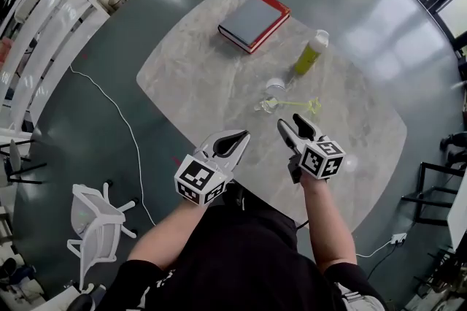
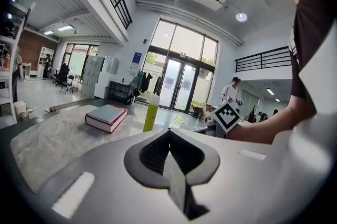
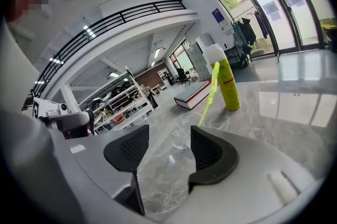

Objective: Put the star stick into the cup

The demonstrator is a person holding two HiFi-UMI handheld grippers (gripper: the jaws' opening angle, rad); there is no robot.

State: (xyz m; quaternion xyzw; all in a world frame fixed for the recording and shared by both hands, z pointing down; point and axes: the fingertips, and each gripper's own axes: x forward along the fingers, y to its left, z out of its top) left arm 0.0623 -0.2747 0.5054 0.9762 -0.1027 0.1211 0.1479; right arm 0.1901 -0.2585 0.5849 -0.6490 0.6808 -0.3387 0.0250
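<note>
A clear cup [image 1: 272,93] stands near the middle of the marble table [image 1: 191,79]. The yellow-green star stick [image 1: 295,104] has its lower end in the cup and leans right, its star out to the side. In the right gripper view the stick [image 3: 208,95] rises from the faint cup [image 3: 181,136] just ahead of the jaws. My right gripper [image 1: 290,121] sits a short way nearer than the cup, open and empty. My left gripper [image 1: 243,136] hovers beside it to the left, shut with nothing in it. The star [image 2: 179,120] shows small in the left gripper view.
A yellow-green bottle [image 1: 310,54] stands just beyond the cup. A grey book with a red edge [image 1: 253,22] lies at the table's far side. A white chair [image 1: 98,222] and a cable [image 1: 120,116] are on the floor at left. White shelving [image 1: 44,32] lines the left wall.
</note>
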